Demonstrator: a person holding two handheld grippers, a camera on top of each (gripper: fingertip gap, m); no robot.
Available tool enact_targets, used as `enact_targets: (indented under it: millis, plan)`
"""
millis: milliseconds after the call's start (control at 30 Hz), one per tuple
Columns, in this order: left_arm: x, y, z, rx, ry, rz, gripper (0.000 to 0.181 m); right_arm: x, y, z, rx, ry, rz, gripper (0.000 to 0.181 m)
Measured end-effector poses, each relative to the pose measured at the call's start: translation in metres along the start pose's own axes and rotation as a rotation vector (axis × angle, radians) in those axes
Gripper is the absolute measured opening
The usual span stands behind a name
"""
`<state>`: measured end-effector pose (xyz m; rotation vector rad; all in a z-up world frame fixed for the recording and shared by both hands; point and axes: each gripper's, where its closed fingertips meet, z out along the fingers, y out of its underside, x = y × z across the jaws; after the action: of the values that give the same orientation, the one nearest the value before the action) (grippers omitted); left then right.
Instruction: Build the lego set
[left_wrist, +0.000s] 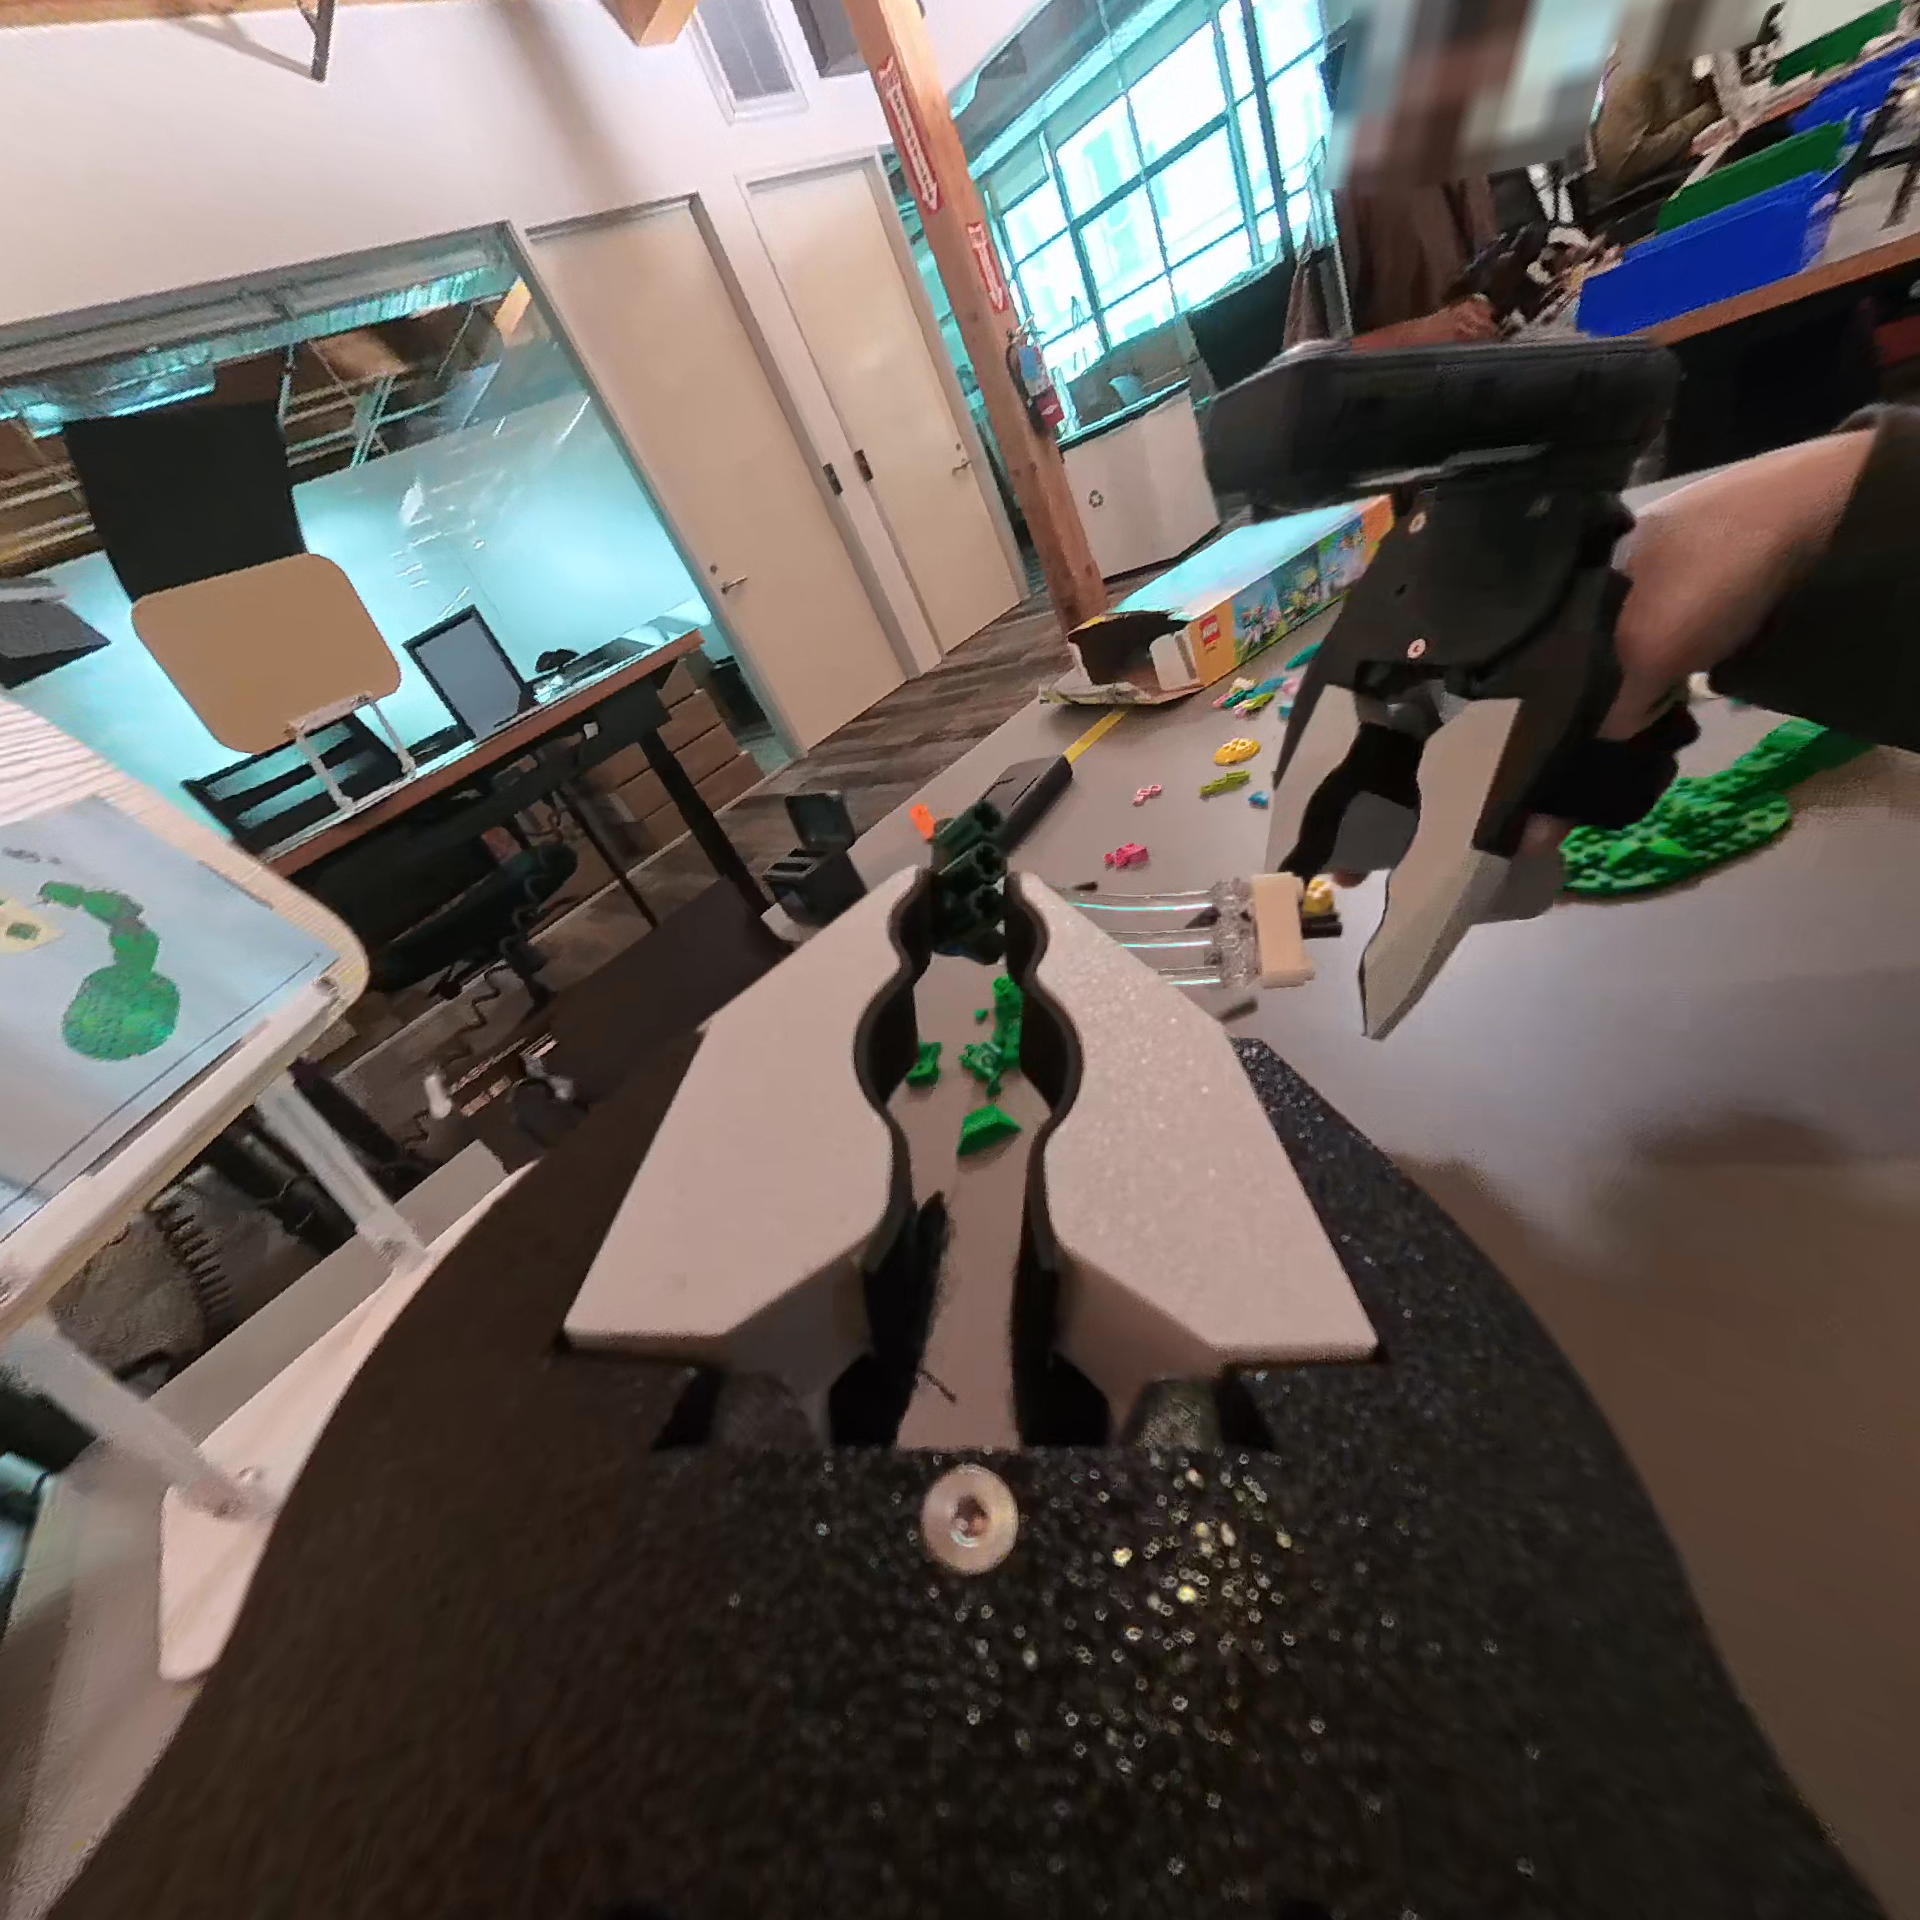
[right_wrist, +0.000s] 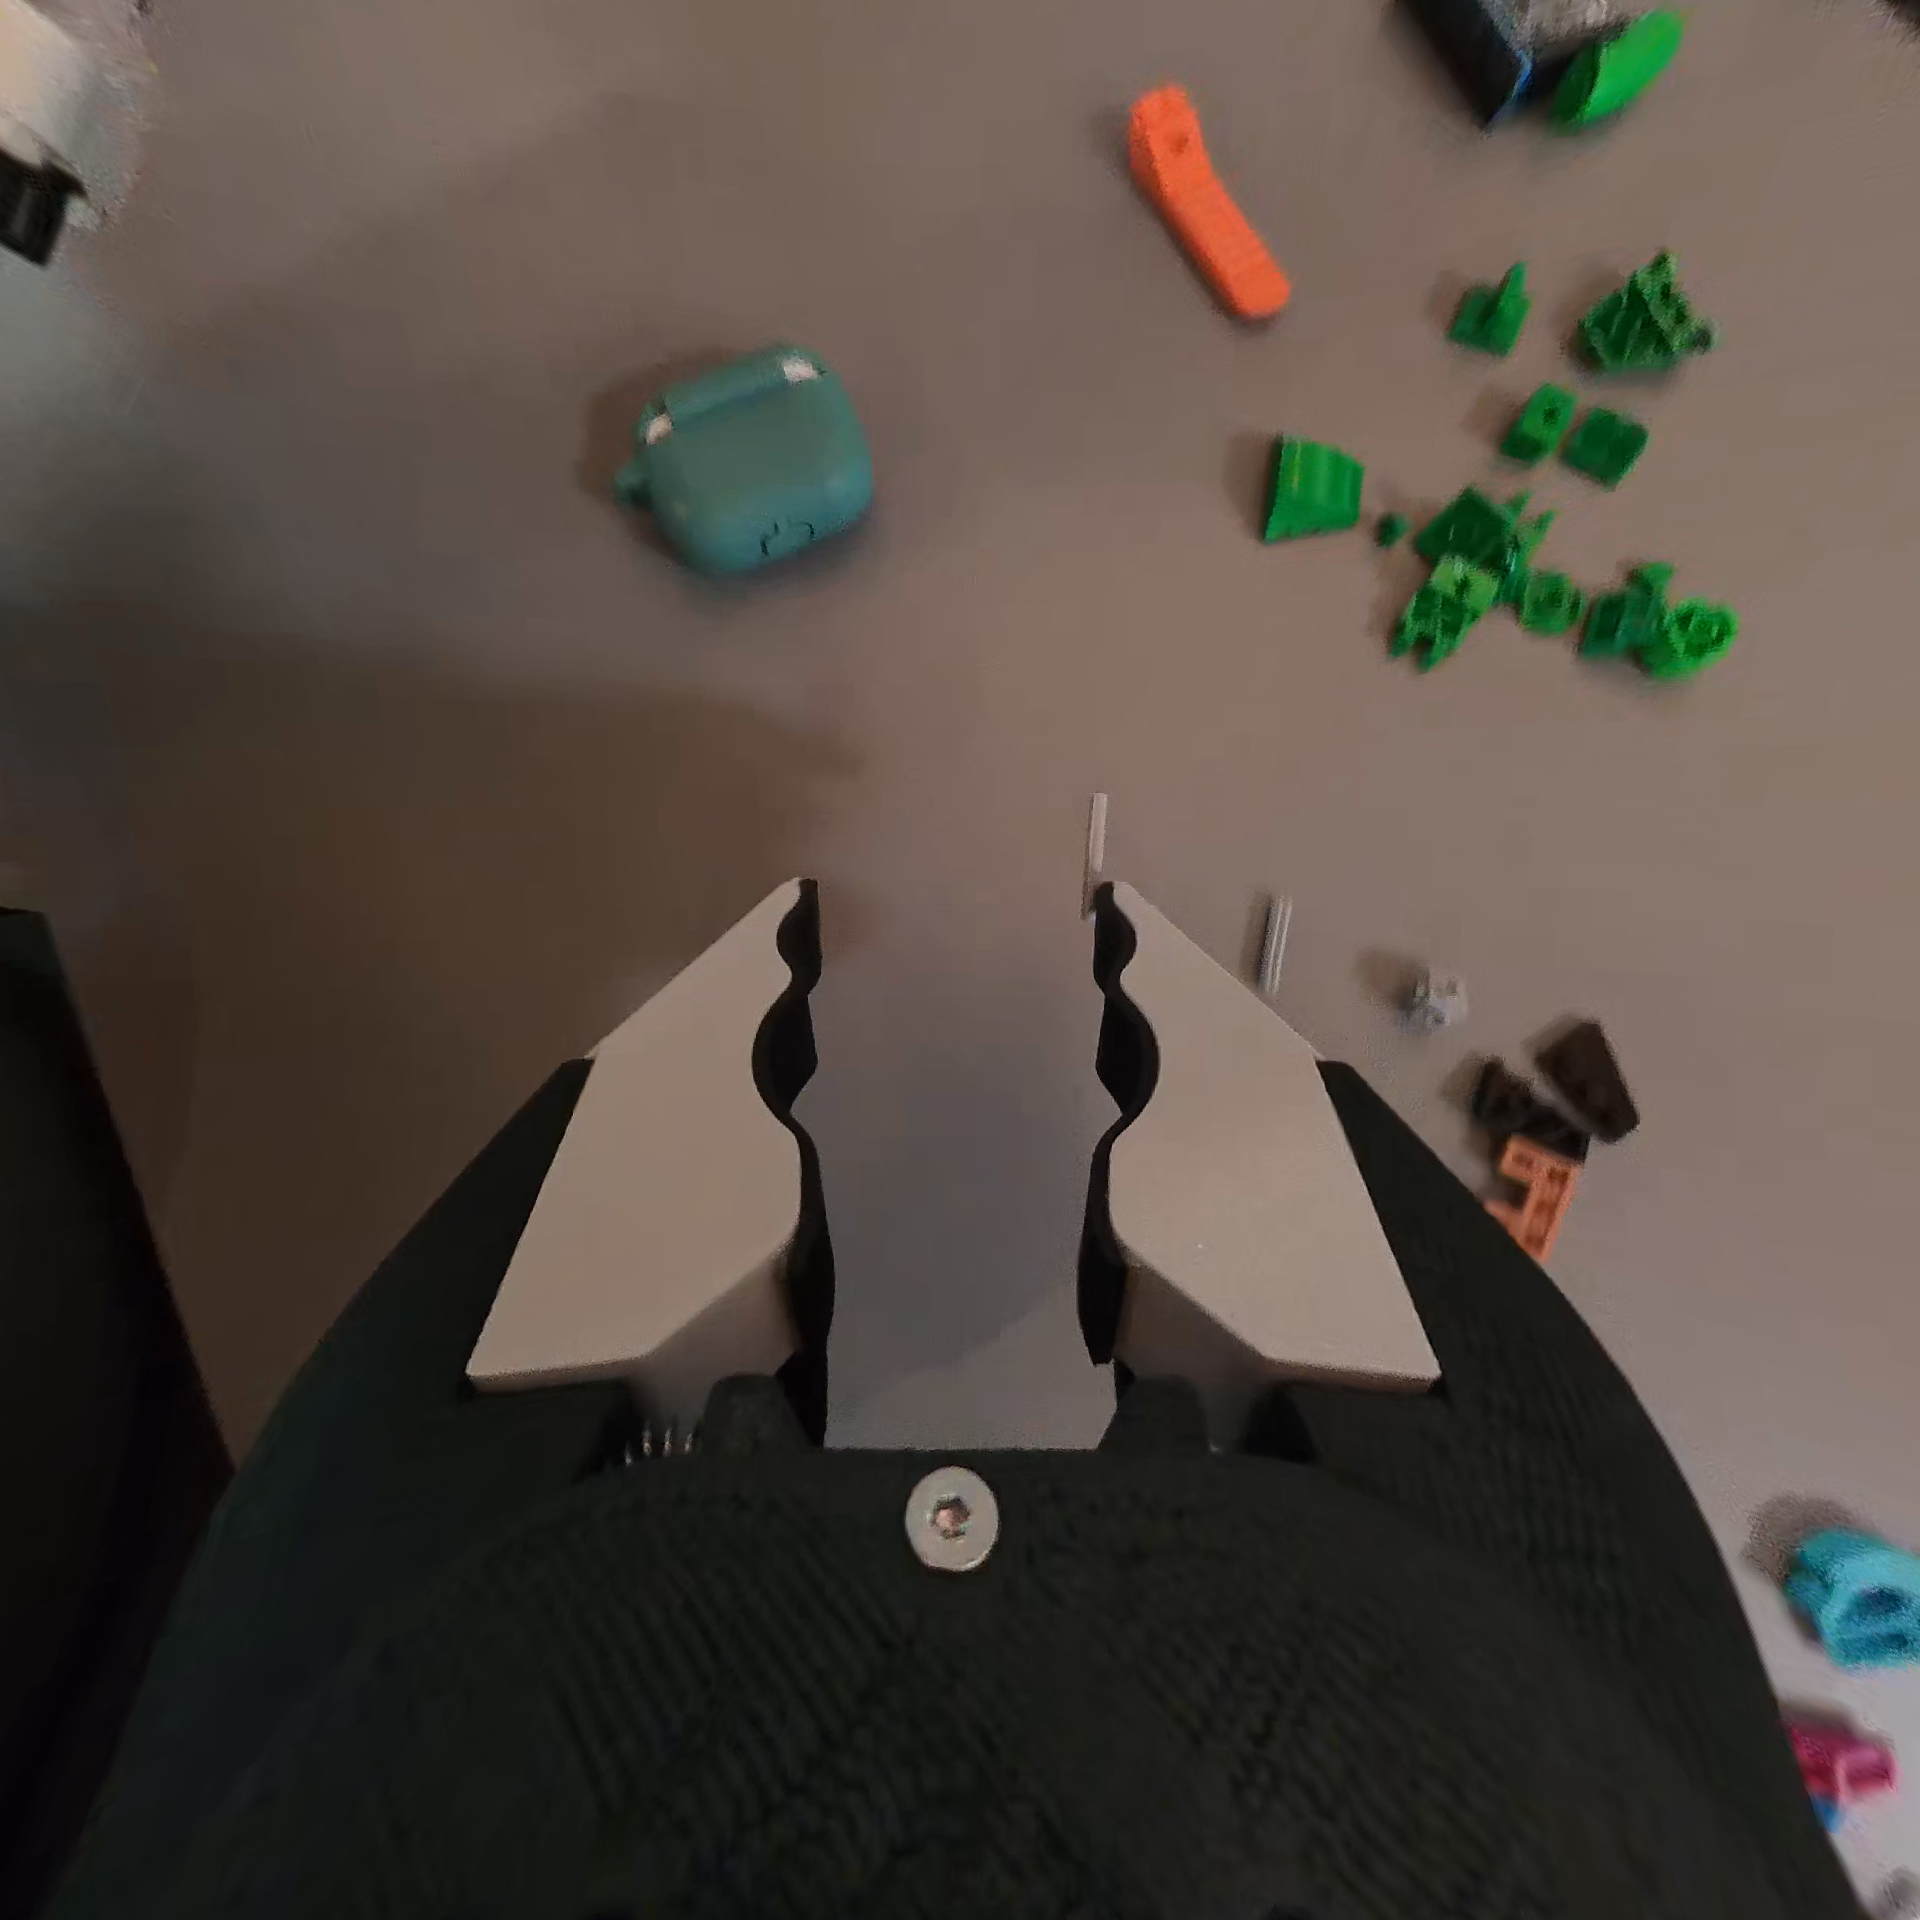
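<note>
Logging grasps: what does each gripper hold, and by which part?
Left gripper pinches a dark green lego piece by its lower end at the fingertips. Right gripper is open, empty.

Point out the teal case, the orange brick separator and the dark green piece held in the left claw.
teal case (right_wrist: 750, 465): right wrist view, middle of its lid.
orange brick separator (right_wrist: 1205, 203): right wrist view, middle of its handle.
dark green piece (left_wrist: 966, 873): left wrist view, its studded side above the left claw's fingertips.
</note>
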<state>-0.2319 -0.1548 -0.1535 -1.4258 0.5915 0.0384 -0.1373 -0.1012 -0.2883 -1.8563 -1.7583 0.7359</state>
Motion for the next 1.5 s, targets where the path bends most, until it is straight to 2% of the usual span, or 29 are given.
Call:
enact_targets:
  millis: [100,300,433,500,567,667,733,800,1000,1033,1100,1200,1267,1333,1400,1467,1500]
  plan:
    - [0.015,0.002,0.019,-0.005,0.047,0.025,0.011,0.008,0.038,-0.004,-0.154,0.038,0.016,0.054]
    - [0.049,0.009,0.059,-0.018,0.142,0.039,0.011,0.005,0.080,-0.005,-0.274,0.024,0.038,0.055]
    - [0.066,0.016,0.082,-0.034,0.168,0.076,0.011,0.014,0.086,-0.010,-0.305,0.065,-0.010,0.056]
    - [0.071,0.018,0.091,-0.037,0.168,0.104,0.011,0.019,0.075,-0.016,-0.207,0.071,0.001,0.055]
    - [0.072,0.018,0.096,-0.038,0.155,0.139,0.011,0.018,0.051,-0.028,-0.014,0.009,0.068,0.051]
    - [0.074,0.013,0.100,-0.008,0.149,0.204,0.011,0.004,-0.001,-0.062,0.349,-0.196,0.193,0.043]
    - [0.077,0.006,0.101,0.031,0.150,0.240,0.011,0.006,-0.025,-0.082,0.514,-0.264,0.281,0.036]
    - [0.079,-0.002,0.103,0.064,0.145,0.272,0.011,0.006,-0.029,-0.083,0.531,-0.285,0.299,0.035]
    - [0.084,-0.014,0.105,0.106,0.121,0.356,0.011,-0.002,-0.019,-0.071,0.445,-0.345,0.350,0.028]
    - [0.084,-0.015,0.105,0.109,0.113,0.366,0.011,-0.002,-0.018,-0.070,0.441,-0.353,0.359,0.026]
    - [0.083,-0.017,0.104,0.116,0.105,0.378,0.010,-0.005,-0.020,-0.072,0.460,-0.380,0.366,0.010]
    - [0.082,-0.022,0.103,0.136,0.088,0.372,0.011,-0.007,-0.025,-0.075,0.497,-0.399,0.370,0.007]
    - [0.078,-0.034,0.100,0.203,0.045,0.312,0.017,-0.007,-0.032,-0.081,0.551,-0.423,0.375,0.006]
    - [0.070,-0.042,0.097,0.249,-0.009,0.216,0.044,-0.004,-0.038,-0.088,0.613,-0.425,0.382,0.006]
    - [0.073,-0.041,0.099,0.237,0.058,0.050,0.069,-0.006,-0.043,-0.097,0.662,-0.446,0.373,0.006]
    - [0.082,-0.040,0.100,0.236,0.182,-0.157,0.073,-0.010,-0.045,-0.102,0.685,-0.466,0.349,0.006]
    - [0.086,-0.039,0.101,0.237,0.238,-0.246,0.068,-0.014,-0.046,-0.103,0.682,-0.474,0.328,0.006]
